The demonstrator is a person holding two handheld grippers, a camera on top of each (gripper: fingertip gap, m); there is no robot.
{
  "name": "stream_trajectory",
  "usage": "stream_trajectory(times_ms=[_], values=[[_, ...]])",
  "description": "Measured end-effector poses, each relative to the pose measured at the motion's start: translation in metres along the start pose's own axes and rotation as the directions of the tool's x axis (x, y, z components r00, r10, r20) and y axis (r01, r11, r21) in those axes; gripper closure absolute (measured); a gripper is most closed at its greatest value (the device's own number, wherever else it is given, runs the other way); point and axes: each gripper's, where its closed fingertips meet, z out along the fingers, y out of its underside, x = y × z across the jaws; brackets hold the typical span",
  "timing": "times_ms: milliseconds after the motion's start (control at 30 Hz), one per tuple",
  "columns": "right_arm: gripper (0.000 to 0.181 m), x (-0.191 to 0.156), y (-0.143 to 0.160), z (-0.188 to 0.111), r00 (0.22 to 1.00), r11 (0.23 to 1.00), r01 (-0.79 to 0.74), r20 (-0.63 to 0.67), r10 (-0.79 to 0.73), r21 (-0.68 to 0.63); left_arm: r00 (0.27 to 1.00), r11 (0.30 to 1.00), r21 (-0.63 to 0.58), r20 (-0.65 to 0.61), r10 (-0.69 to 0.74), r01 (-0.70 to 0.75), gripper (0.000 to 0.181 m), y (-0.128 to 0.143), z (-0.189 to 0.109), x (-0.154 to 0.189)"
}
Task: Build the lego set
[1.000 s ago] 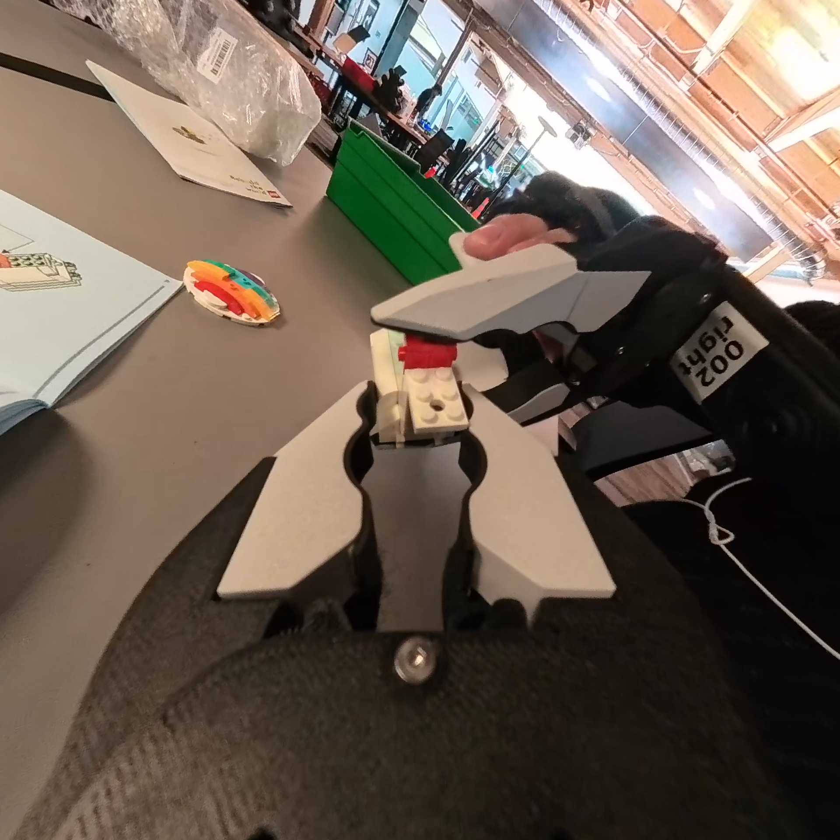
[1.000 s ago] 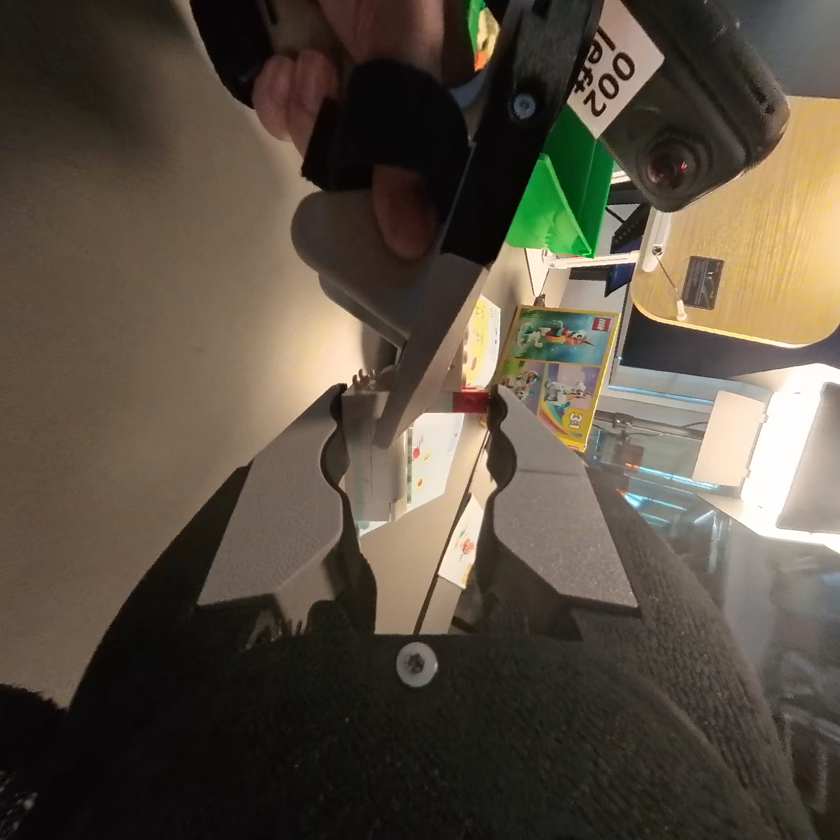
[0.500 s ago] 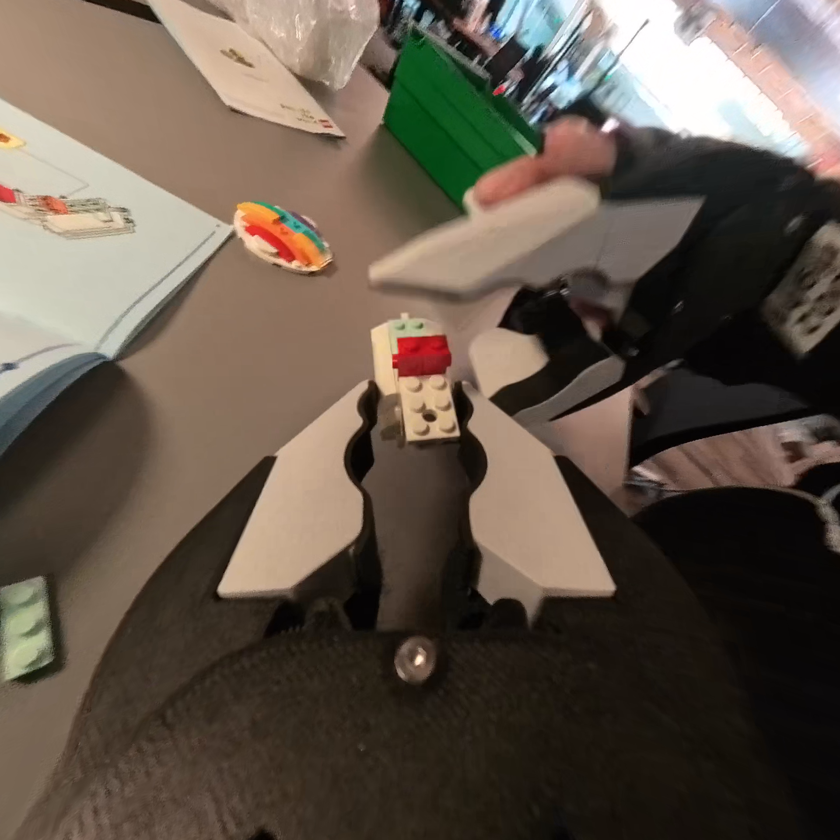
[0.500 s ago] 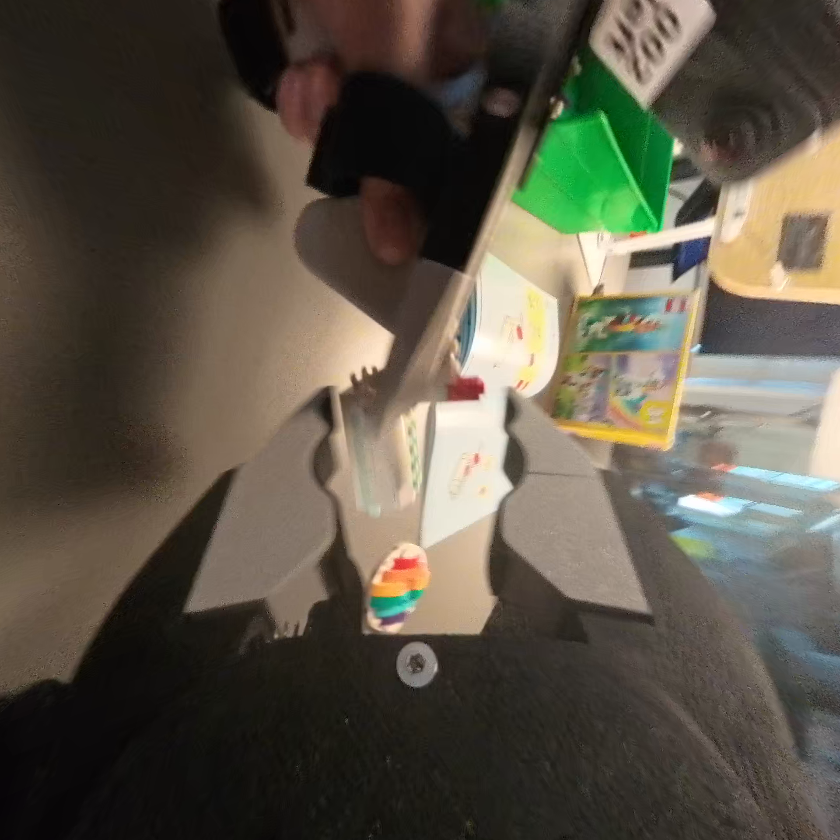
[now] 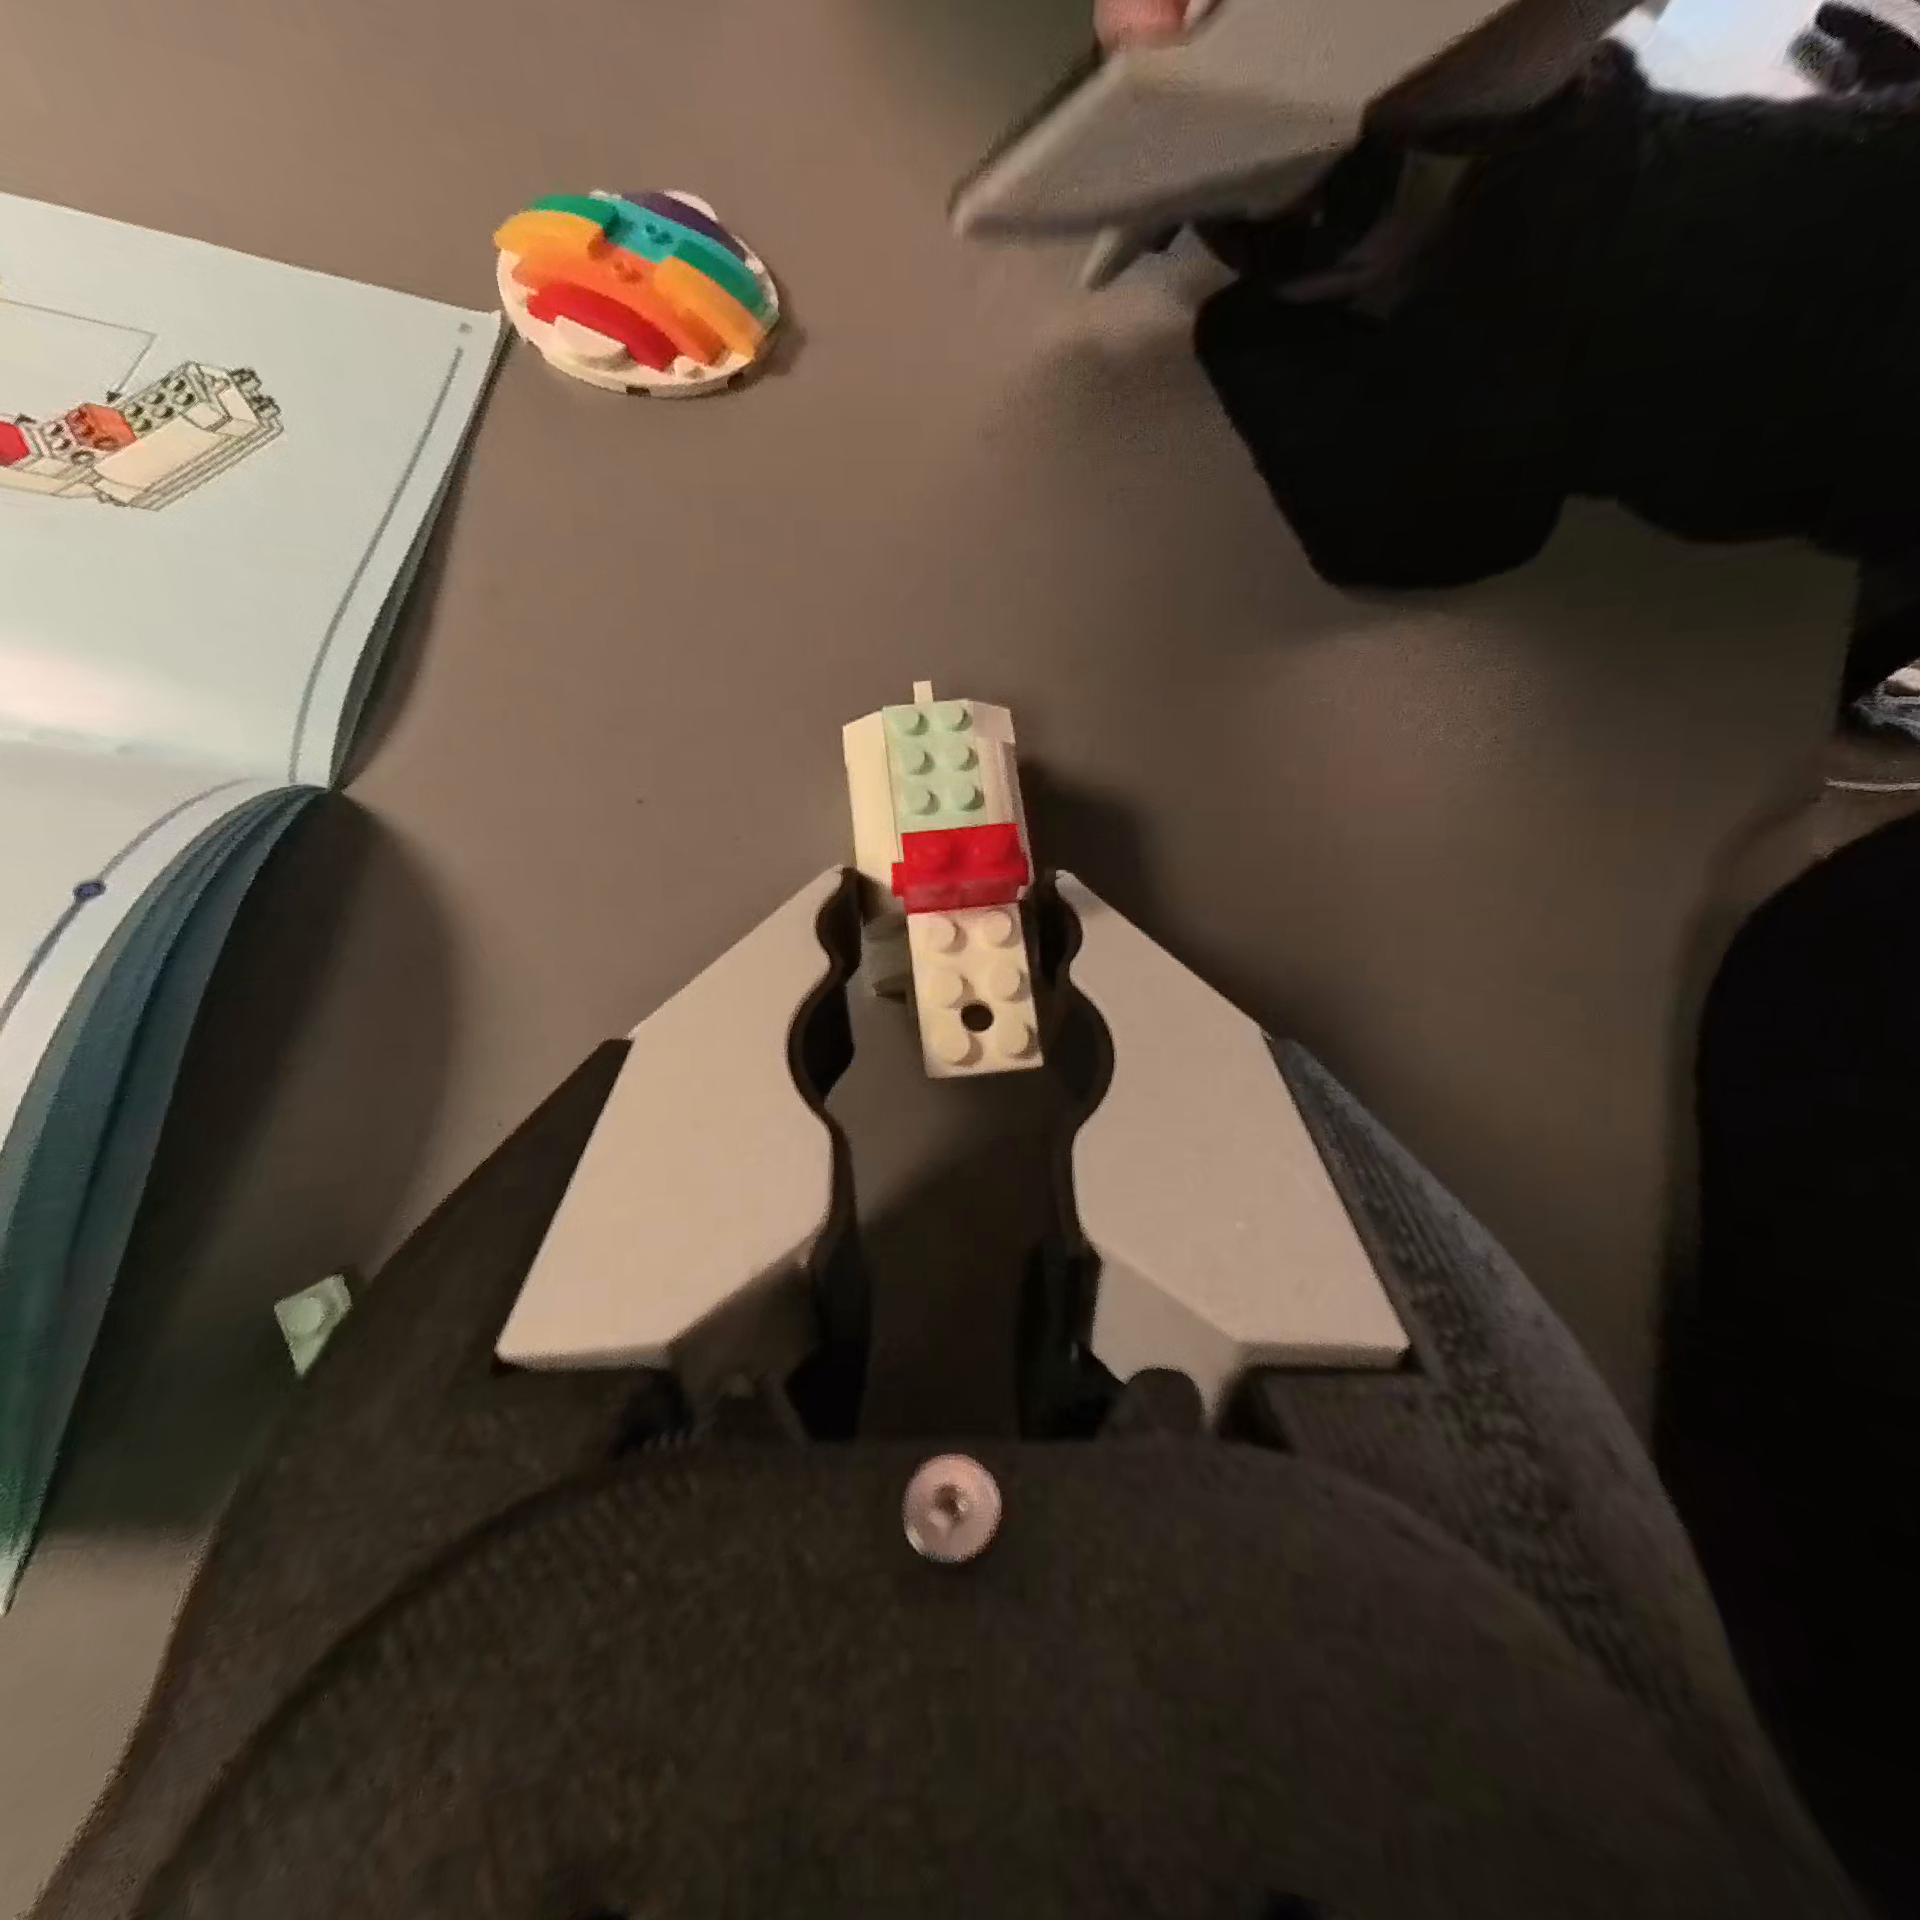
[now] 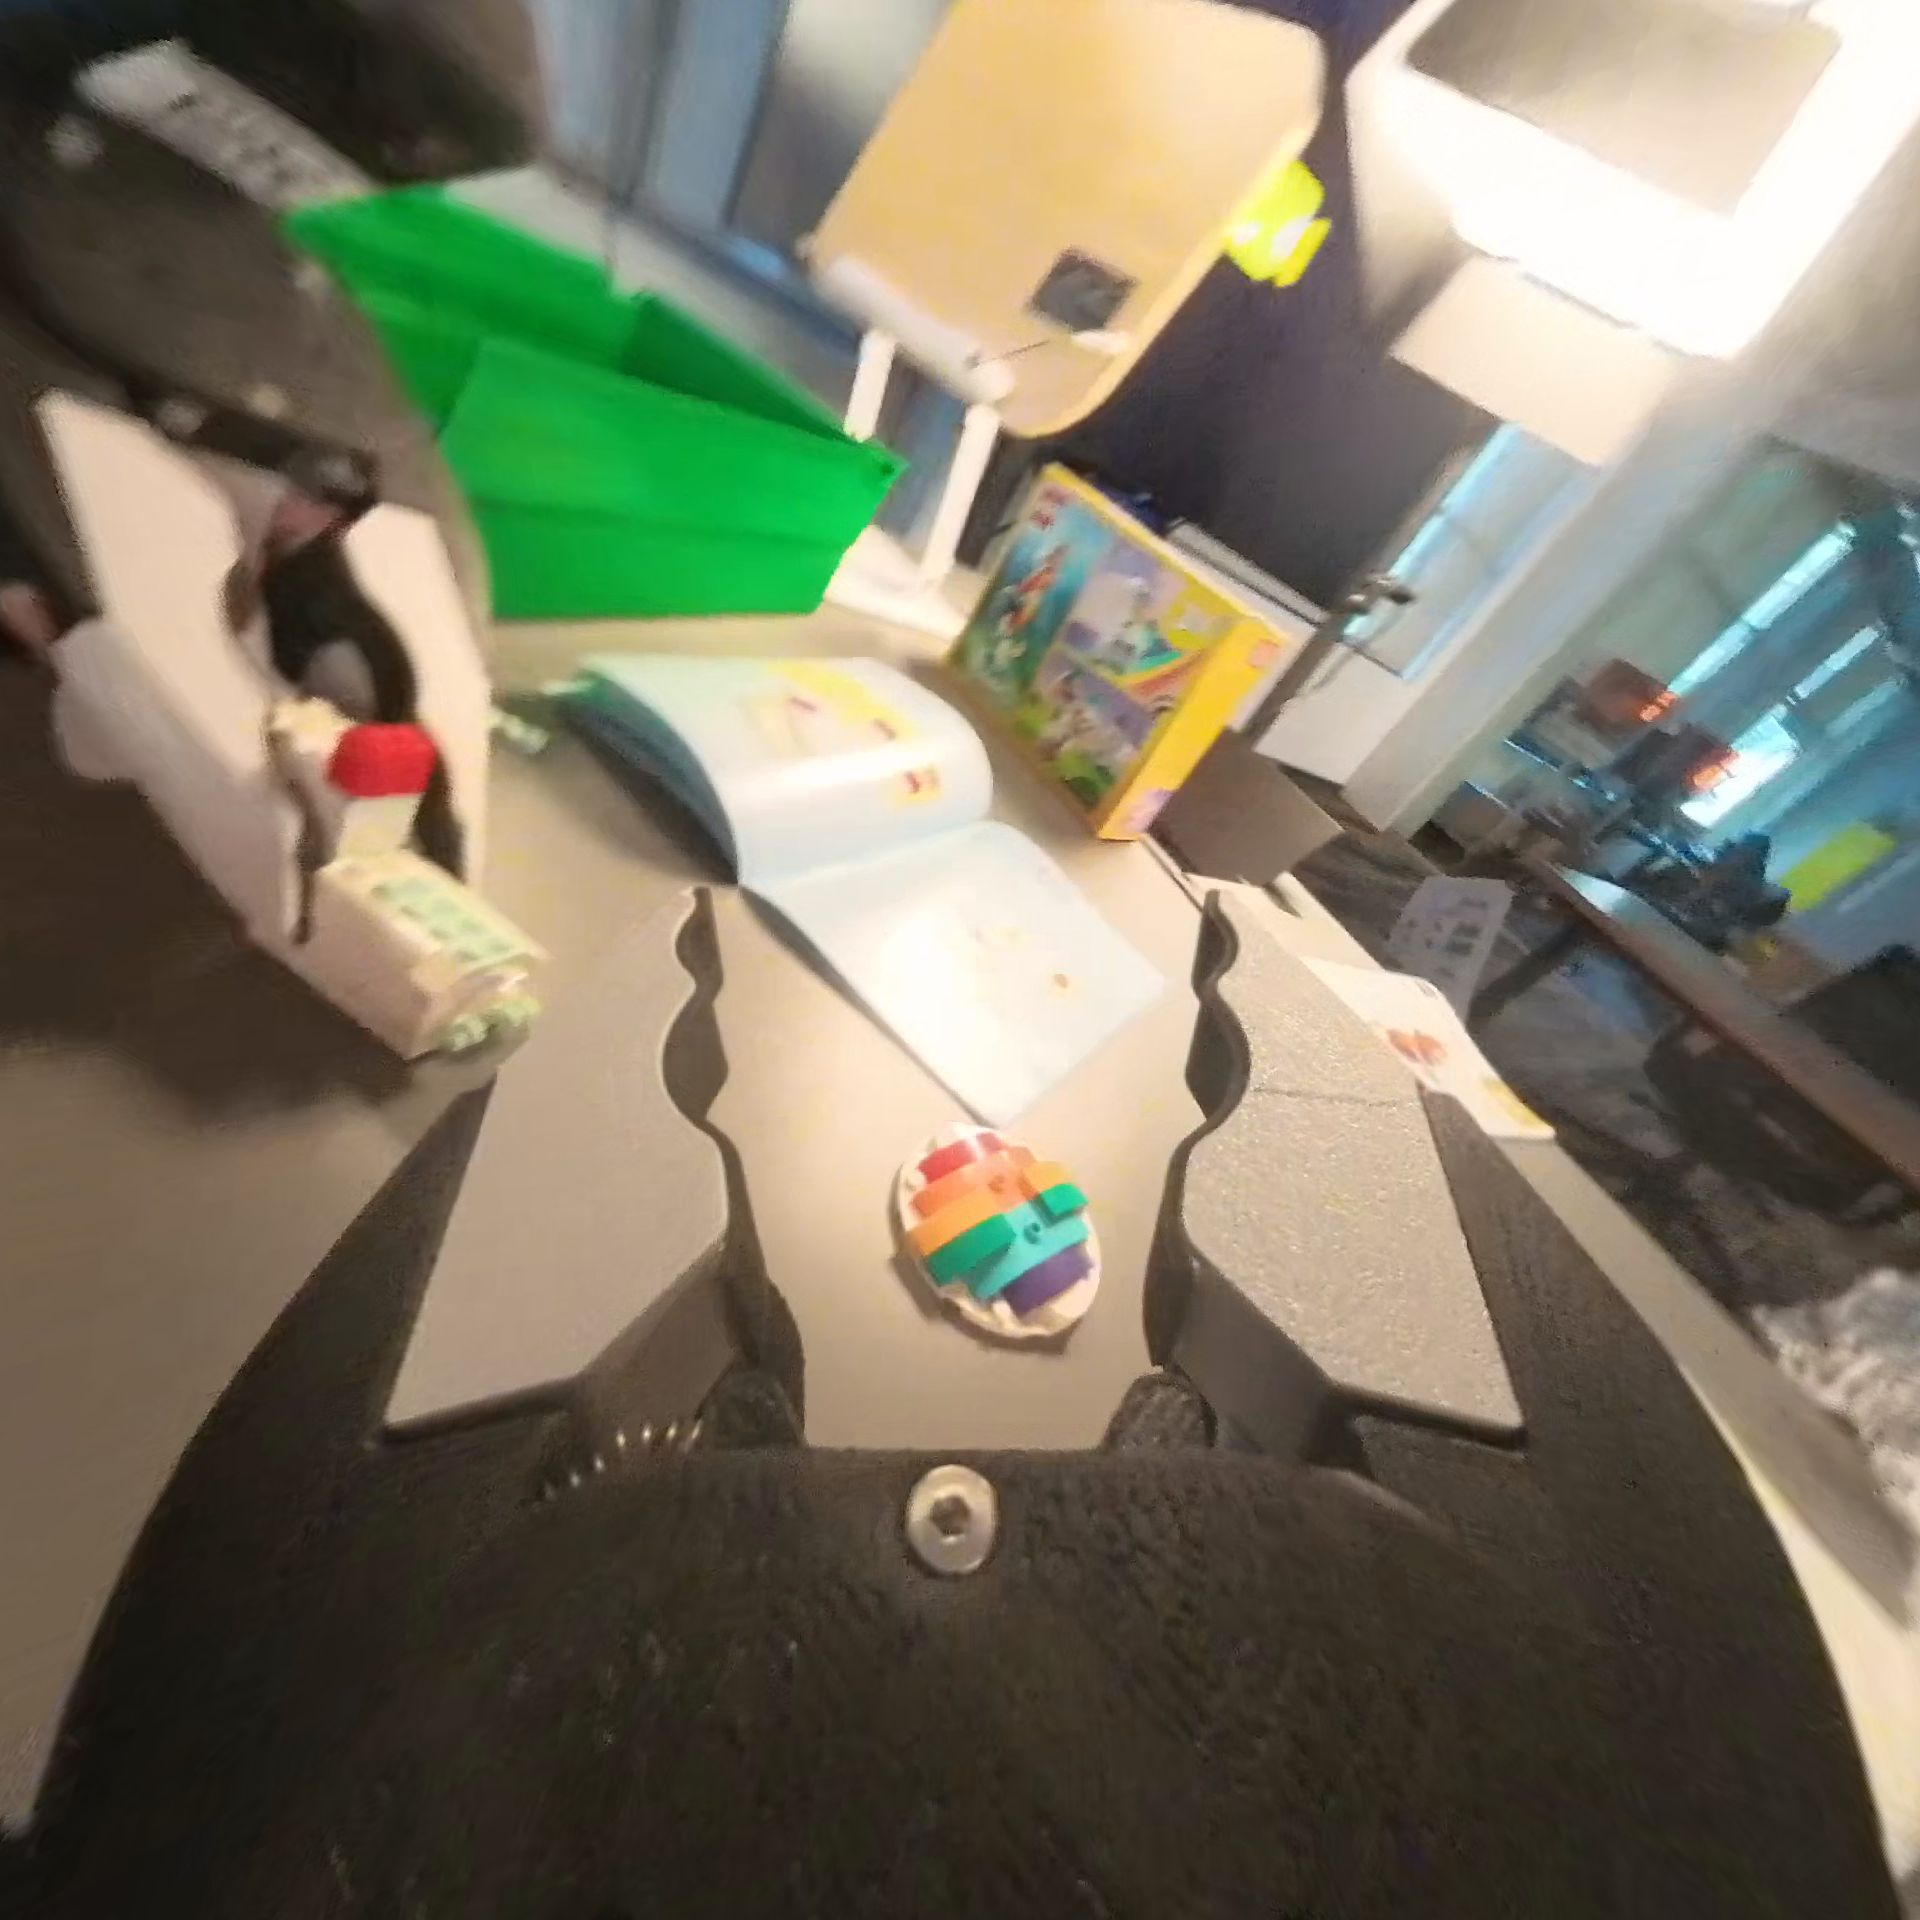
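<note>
lego build (image 5: 951,883), a narrow white body with a mint plate at its far end, a red brick across the middle and a white studded plate at the near end, sits between the tips of the left gripper (image 5: 948,904). its jaws are closed in on the build's near half, pinching it from both sides above the grey table (image 5: 644,644). whether the far end touches the table is hard to tell.

taking the build as the landmark: the rainbow disc (image 5: 636,291) lies on the table beyond it and to the left, well apart. the open booklet (image 5: 187,499) lies left of the build, its page corner just beside the disc. a small mint piece (image 5: 310,1322) lies nearer the camera and to the left, partly hidden by the gripper body. the right gripper (image 5: 1164,197) hovers beyond the build to the right, blurred.

from the right wrist view, the right gripper (image 6: 951,935) is spread wide with nothing between its fingers; the disc (image 6: 995,1234) shows through the gap, on the table. the build (image 6: 416,935) is off to the left, held in the left gripper (image 6: 353,790). beyond it stand green bins (image 6: 644,468) and a yellow box (image 6: 1107,644), with the booklet (image 6: 883,831) between.
</note>
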Motion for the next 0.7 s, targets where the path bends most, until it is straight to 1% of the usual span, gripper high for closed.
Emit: stream_trajectory(times_ms=[33,67,167,200,333,433,600,700], values=[[0.091,0.007,0.001,-0.002,0.998,0.998,-0.049,-0.024,0.050,0.025,1.000,1.000,-0.009,0.012,-0.004,0.004,0.147,0.001,-0.001,-0.002],[0.092,0.011,0.002,-0.004,0.995,0.995,-0.090,-0.029,0.091,0.040,1.000,1.000,-0.007,0.023,-0.005,0.005,0.137,0.002,-0.002,-0.003],[0.093,0.021,0.001,-0.011,0.985,0.983,-0.163,-0.047,0.167,0.080,0.998,0.999,0.034,0.042,-0.038,0.036,0.116,0.002,-0.012,-0.002],[0.094,0.024,0.001,-0.013,0.981,0.980,-0.178,-0.057,0.184,0.094,0.997,0.997,0.057,0.055,-0.047,0.043,0.113,0.003,-0.018,-0.001],[0.100,0.030,0.000,-0.018,0.979,0.979,-0.168,-0.092,0.179,0.115,0.988,0.987,0.145,0.124,-0.089,0.070,0.115,0.009,-0.042,-0.001],[0.102,0.029,0.001,-0.016,0.981,0.980,-0.165,-0.088,0.175,0.110,0.985,0.977,0.193,0.124,-0.116,0.091,0.120,0.006,-0.045,-0.001],[0.105,0.028,0.004,-0.015,0.981,0.982,-0.163,-0.088,0.171,0.094,0.985,0.989,0.142,0.161,-0.068,0.045,0.125,0.003,-0.032,-0.010],[0.107,0.030,0.005,-0.016,0.980,0.981,-0.170,-0.091,0.179,0.096,0.963,0.996,0.086,0.267,-0.048,0.026,0.132,0.006,-0.030,-0.029]])
